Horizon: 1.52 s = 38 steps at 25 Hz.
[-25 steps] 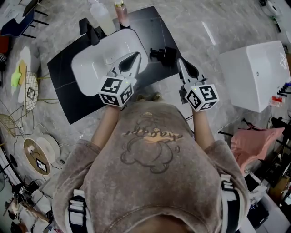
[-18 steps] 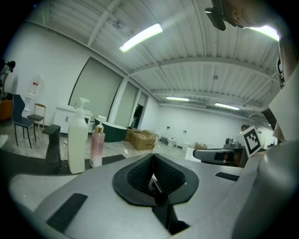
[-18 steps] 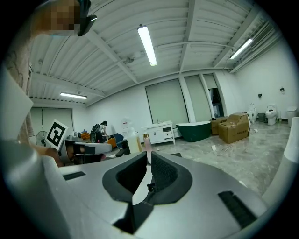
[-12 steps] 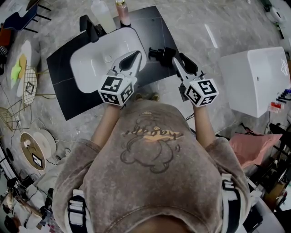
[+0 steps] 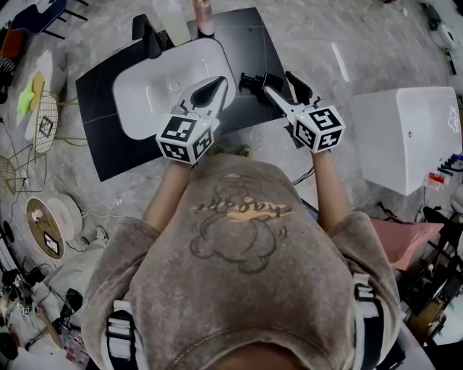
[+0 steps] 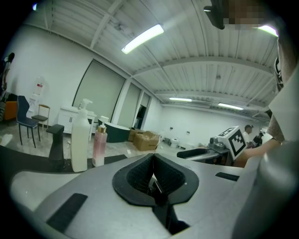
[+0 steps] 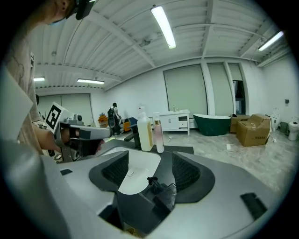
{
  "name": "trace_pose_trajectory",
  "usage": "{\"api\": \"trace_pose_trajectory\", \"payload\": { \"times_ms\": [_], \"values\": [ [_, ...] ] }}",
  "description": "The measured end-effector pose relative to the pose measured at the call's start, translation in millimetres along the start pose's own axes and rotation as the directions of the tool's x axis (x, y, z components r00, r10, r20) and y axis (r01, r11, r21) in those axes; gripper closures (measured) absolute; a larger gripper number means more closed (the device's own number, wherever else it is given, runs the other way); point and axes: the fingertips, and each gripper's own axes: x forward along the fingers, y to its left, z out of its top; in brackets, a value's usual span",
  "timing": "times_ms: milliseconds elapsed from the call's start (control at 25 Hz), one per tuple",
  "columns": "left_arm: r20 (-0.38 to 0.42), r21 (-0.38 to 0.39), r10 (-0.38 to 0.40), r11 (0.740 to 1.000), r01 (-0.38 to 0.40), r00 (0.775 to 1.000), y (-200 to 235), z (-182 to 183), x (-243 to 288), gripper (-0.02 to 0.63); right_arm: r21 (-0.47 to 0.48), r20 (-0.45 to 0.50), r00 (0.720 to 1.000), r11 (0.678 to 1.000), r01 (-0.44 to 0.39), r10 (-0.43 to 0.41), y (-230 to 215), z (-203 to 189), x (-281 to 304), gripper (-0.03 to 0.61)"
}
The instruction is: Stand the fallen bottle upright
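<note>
A black pump bottle (image 5: 252, 80) lies on its side on the black mat (image 5: 98, 130), just right of the white sink (image 5: 145, 90). My right gripper (image 5: 279, 82) reaches over it. Its jaws have just been opening and now stand open, with the bottle (image 7: 161, 192) low between them and neither pad pressing on it. Its pump head points toward the sink. My left gripper (image 5: 208, 89) hangs shut over the sink's right rim with nothing in it; in the left gripper view its fingers (image 6: 140, 173) meet.
A white pump bottle (image 5: 172, 14) and a pink bottle (image 5: 205, 16) stand upright behind the sink, beside a black faucet (image 5: 148, 36). A large white box (image 5: 409, 137) sits to the right. Clutter and a cable spool (image 5: 51, 227) lie at the left.
My right gripper has moved forward and down toward the fallen bottle, and its jaws went from shut to open around it. The left gripper stayed where it was.
</note>
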Motion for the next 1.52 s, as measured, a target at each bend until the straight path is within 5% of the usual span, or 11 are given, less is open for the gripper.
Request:
{"api": "trace_pose_trajectory", "payload": {
  "times_ms": [280, 680, 1240, 1520],
  "values": [
    [0.003, -0.008, 0.027, 1.0, -0.027, 1.0, 5.3, -0.6, -1.9, 0.594, -0.14, -0.176, 0.98, 0.982, -0.123, 0.098, -3.5, -24.4, 37.9, 0.264],
    [0.007, -0.02, 0.074, 0.997, -0.074, 0.997, 16.7, -1.4, -8.4, 0.594, -0.238, -0.421, 0.89, 0.925, -0.296, 0.177, -2.8, -71.4, 85.5, 0.25],
    [0.02, -0.048, 0.177, 0.983, -0.176, 0.984, 46.5, 2.6, -25.0, 0.594, -0.358, -0.725, 0.672, 0.749, -0.558, 0.153, -1.2, -137.4, 125.7, 0.279],
    [0.03, -0.06, 0.204, 0.978, -0.202, 0.979, 54.2, 4.1, -32.8, 0.594, -0.318, -0.808, 0.573, 0.719, -0.618, 0.135, 0.5, -164.6, 128.3, 0.297]
  ]
}}
